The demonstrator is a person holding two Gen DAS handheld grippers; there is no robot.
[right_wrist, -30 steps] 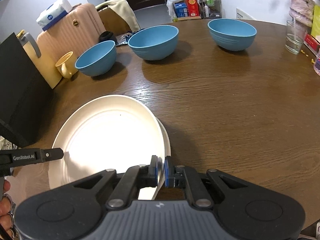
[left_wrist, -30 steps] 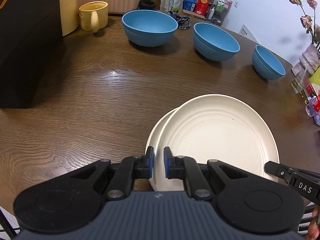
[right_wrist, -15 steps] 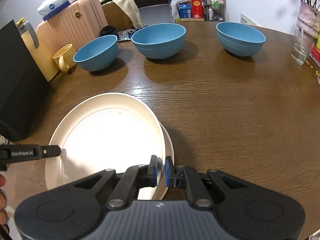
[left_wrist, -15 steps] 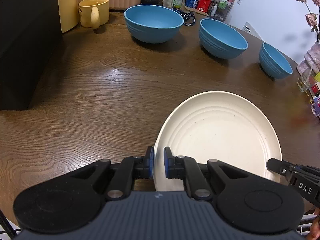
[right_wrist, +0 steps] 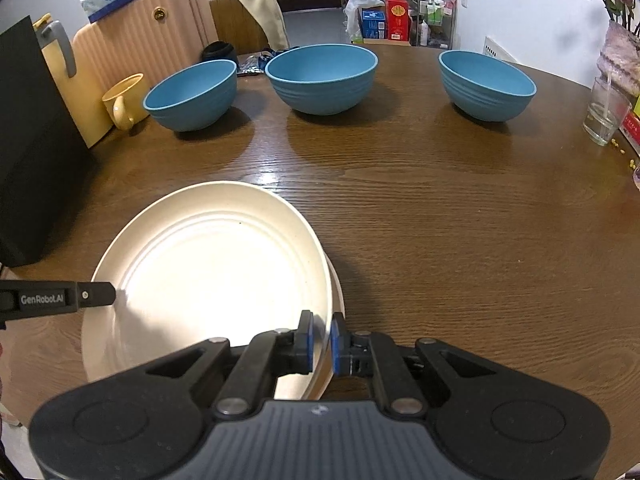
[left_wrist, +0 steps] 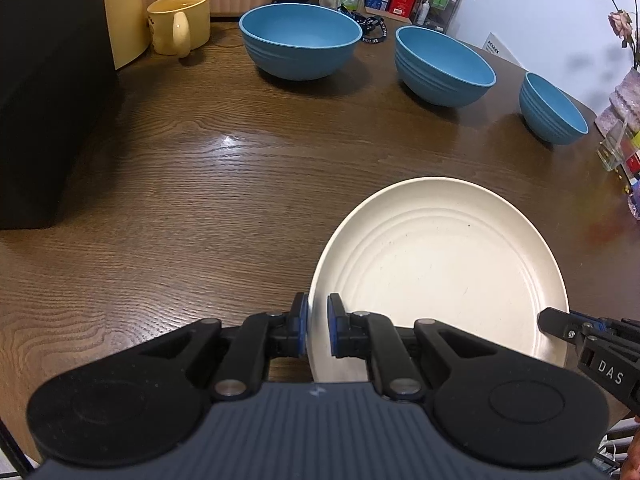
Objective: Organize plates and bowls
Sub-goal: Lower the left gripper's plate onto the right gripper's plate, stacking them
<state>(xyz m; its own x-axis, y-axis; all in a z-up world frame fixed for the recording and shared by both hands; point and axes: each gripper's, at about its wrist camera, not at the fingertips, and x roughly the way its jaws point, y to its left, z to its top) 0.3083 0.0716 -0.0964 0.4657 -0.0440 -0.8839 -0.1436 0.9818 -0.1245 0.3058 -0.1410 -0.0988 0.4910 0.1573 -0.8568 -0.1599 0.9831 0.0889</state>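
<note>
The left gripper (left_wrist: 317, 322) pinches the near rim of the cream plate (left_wrist: 440, 264) on one side. The right gripper (right_wrist: 322, 338) pinches the other side. A second plate (right_wrist: 339, 300) peeks out underneath, mostly hidden. Three blue bowls (right_wrist: 322, 78) sit far back on the table (right_wrist: 460, 220).

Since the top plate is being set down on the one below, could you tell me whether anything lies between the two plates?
Nothing visible does. The top plate, gripped at opposite rims by the left gripper and right gripper, sits right over the lower plate, whose edge peeks out on the right. The bowls stand far back.
</note>
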